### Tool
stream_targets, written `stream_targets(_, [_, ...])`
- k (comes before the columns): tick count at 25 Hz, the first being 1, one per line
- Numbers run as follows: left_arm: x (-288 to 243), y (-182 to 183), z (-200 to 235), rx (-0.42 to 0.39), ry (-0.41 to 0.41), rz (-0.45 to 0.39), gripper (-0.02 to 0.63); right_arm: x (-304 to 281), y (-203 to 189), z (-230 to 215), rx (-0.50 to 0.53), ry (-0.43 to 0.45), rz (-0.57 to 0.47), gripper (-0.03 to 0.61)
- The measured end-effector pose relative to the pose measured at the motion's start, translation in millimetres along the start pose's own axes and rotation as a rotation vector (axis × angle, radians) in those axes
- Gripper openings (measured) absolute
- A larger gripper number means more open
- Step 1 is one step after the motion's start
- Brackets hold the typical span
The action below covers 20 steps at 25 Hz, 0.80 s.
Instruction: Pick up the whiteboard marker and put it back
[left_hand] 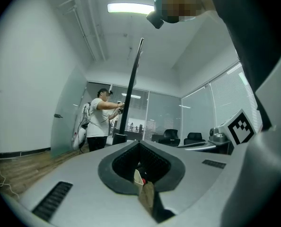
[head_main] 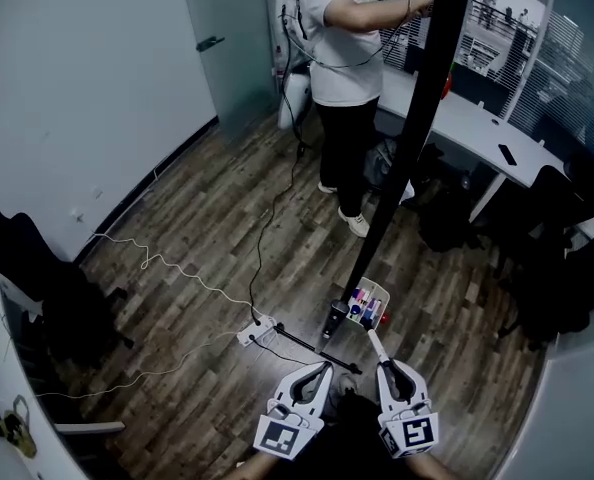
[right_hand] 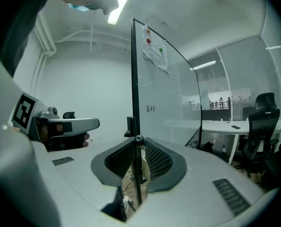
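My right gripper is shut on a thin whiteboard marker. The marker stands upright between the pads, and its round end shows at the jaw tips. It points toward the marker tray at the foot of the whiteboard, where several coloured markers lie. My left gripper hangs beside it on the left, shut with nothing held. Through the slit below its tips I see a bit of the tray and something red.
A person stands at the far side of the whiteboard, arms raised to it. Cables and a power strip lie on the wood floor. There is a black chair at left, and a white desk and dark chairs at right.
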State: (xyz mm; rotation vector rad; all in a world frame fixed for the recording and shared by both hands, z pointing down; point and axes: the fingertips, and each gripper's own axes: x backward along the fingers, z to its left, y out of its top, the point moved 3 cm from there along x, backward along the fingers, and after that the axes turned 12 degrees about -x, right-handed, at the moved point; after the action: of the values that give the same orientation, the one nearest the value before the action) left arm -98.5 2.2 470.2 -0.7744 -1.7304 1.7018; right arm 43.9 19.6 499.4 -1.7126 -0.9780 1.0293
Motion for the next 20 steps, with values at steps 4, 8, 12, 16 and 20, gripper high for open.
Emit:
stream_targets(4, [-7,-3,2,0.000,0.008,0.010,0.008,-10,-8,-7,-0.020,-0.002,0.030,0.077])
stream_targets(8, [-11,-3,5,0.004,0.016,0.015,0.008,-23,-10,-10,-0.013,0.018,0.039,0.077])
stream_targets(12, [-17,-5,5,-0.004,0.028,0.026,0.008,-31,-17,-16,-0.033,0.037,0.067,0.077])
stream_targets(16, [-22,-6,6,-0.001,0.037,0.040,0.008,-41,-28,-22,-0.034,0.049,0.092,0.077])
stream_targets(20, [-26,-9,5,0.001,0.048,0.051,0.008,-50,-31,-22,-0.041,0.058,0.121,0.077])
